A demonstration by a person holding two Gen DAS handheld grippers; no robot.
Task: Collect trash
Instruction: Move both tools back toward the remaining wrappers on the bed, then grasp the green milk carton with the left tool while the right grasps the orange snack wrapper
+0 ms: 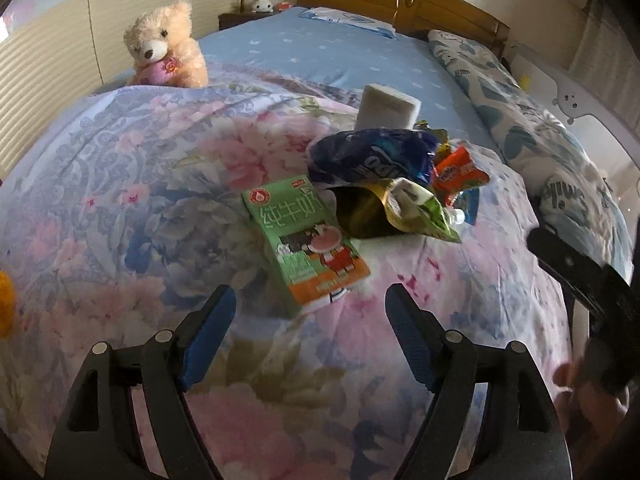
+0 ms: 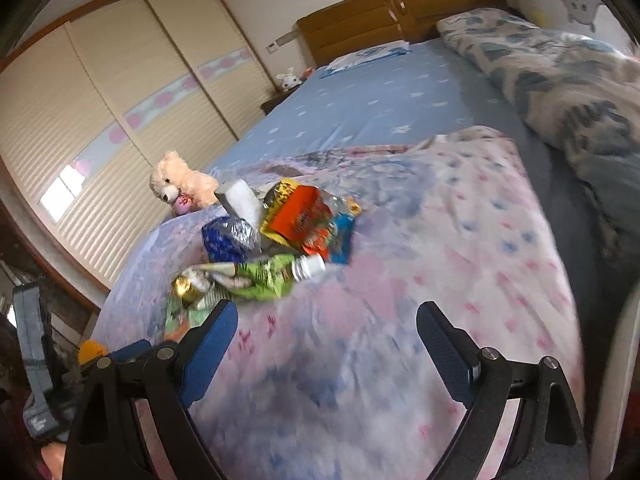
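Observation:
A pile of trash lies on the floral quilt (image 1: 120, 184). A green and orange milk carton (image 1: 304, 240) lies flat, just ahead of my left gripper (image 1: 310, 300), which is open with nothing between its fingers. Behind the carton sit a green and gold pouch (image 1: 404, 212), a blue crumpled bag (image 1: 372, 156), an orange wrapper (image 1: 460, 174) and a white block (image 1: 386, 108). In the right wrist view the same pile shows the orange wrapper (image 2: 300, 220), green pouch (image 2: 256, 276) and blue bag (image 2: 228, 240). My right gripper (image 2: 326, 320) is open over the quilt, right of the pile.
A cream teddy bear (image 1: 164, 46) sits at the quilt's far left edge. A rolled patterned duvet (image 1: 520, 120) lies along the right side of the blue sheet (image 1: 320, 52). Wooden headboard (image 1: 400, 0) and sliding wardrobe doors (image 2: 100, 112) stand beyond. A hand (image 1: 580, 392) shows at the right.

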